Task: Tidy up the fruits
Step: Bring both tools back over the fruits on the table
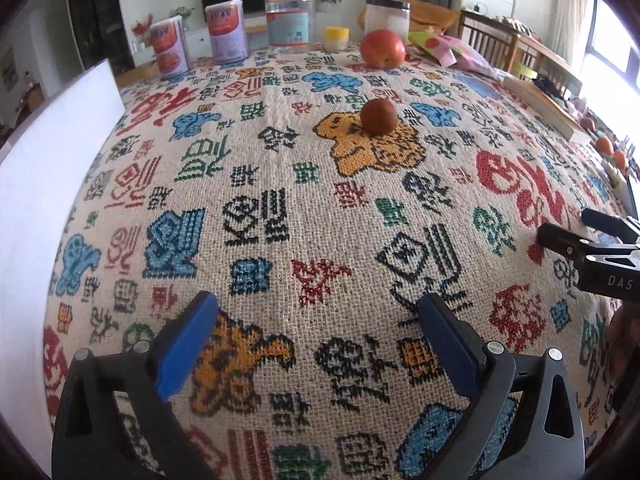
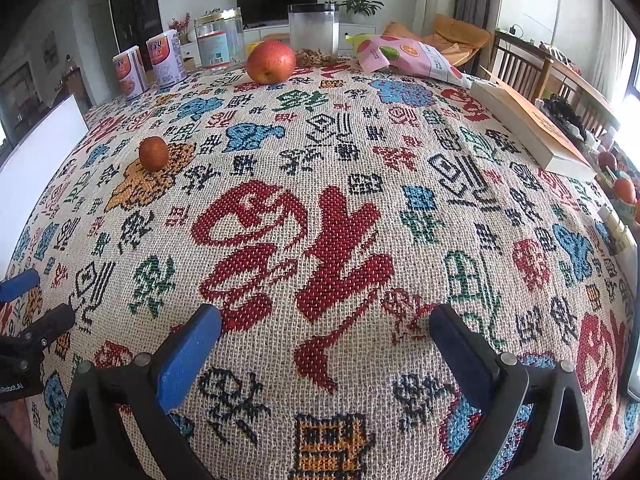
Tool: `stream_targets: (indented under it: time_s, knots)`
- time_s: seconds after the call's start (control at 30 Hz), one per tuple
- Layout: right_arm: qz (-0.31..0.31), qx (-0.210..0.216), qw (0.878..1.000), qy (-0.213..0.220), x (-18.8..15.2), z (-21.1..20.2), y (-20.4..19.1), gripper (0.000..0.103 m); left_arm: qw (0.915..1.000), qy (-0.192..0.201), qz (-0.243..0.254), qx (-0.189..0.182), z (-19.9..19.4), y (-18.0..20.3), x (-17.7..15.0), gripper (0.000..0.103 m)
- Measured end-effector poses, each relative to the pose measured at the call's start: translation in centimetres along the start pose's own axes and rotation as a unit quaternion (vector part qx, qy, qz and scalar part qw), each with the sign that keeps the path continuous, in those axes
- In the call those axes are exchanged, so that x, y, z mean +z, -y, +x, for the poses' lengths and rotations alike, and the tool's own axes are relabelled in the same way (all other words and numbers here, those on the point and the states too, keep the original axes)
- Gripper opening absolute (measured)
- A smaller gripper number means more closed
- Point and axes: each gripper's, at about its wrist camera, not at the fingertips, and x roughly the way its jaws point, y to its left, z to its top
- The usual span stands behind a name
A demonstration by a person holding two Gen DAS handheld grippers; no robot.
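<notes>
A small brown-orange fruit (image 1: 379, 117) sits on the patterned tablecloth, ahead of my left gripper (image 1: 318, 312); it also shows in the right wrist view (image 2: 153, 153) at far left. A large red apple (image 1: 382, 49) stands farther back near the jars; in the right wrist view the apple (image 2: 271, 61) is at the far middle. Several orange fruits (image 2: 624, 190) lie at the table's right edge. My left gripper is open and empty, low over the cloth. My right gripper (image 2: 325, 320) is open and empty, to the right of the left one.
Two cans (image 1: 200, 42), a clear jar (image 1: 289, 18) and a black-lidded jar (image 2: 314, 32) line the far edge. A pink snack bag (image 2: 404, 56) and a book (image 2: 528, 124) lie at the right. A white board (image 1: 52, 184) stands at the left.
</notes>
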Motion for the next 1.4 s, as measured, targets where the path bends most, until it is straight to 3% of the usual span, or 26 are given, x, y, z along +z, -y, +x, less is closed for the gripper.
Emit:
stream_targets:
  time_s: [0.2, 0.3, 0.43, 0.57, 0.67, 0.8, 0.83, 0.9, 1.23, 1.4]
  knots:
    - [0.0, 0.0, 1.0, 0.0, 0.0, 0.0, 0.0, 0.103, 0.9993, -0.008, -0.001, -0.037, 0.1, -0.5, 1.0, 0.101]
    - [0.0, 0.0, 1.0, 0.0, 0.0, 0.0, 0.0, 0.103, 0.999, -0.001, -0.001, -0.045, 0.9, -0.3, 3.5, 0.1]
    - [0.0, 0.0, 1.0, 0.0, 0.0, 0.0, 0.0, 0.103, 0.9979, 0.036, 0.024, -0.049, 2.2, 1.5, 7.8, 0.1]
    - [0.001, 0.0, 1.0, 0.0, 0.0, 0.0, 0.0, 0.103, 0.9969, 0.042, 0.04, -0.054, 4.9, 3.7, 10.5, 0.099]
    - [0.001, 0.0, 1.0, 0.0, 0.0, 0.0, 0.0, 0.103, 0.998, 0.033, 0.034, -0.042, 6.9, 4.3, 11.6, 0.084]
    - [0.001, 0.0, 1.0, 0.0, 0.0, 0.0, 0.0, 0.103, 0.9987, 0.025, 0.004, -0.043, 7.9, 3.6, 11.8, 0.066]
    - [0.001, 0.0, 1.0, 0.0, 0.0, 0.0, 0.0, 0.103, 0.9986, 0.029, 0.003, -0.045, 7.8, 3.4, 11.8, 0.047]
    - [0.001, 0.0, 1.0, 0.0, 0.0, 0.1, 0.0, 0.103, 0.9979, 0.03, 0.0, -0.058, 7.6, 3.0, 11.8, 0.03]
    - [0.001, 0.0, 1.0, 0.0, 0.0, 0.1, 0.0, 0.103, 0.9977, 0.028, -0.011, -0.061, 1.2, -1.5, 7.6, 0.03]
    - [0.001, 0.0, 1.0, 0.001, 0.0, 0.1, 0.0, 0.103, 0.9989, 0.019, -0.027, -0.034, -0.7, -5.1, 3.9, 0.03]
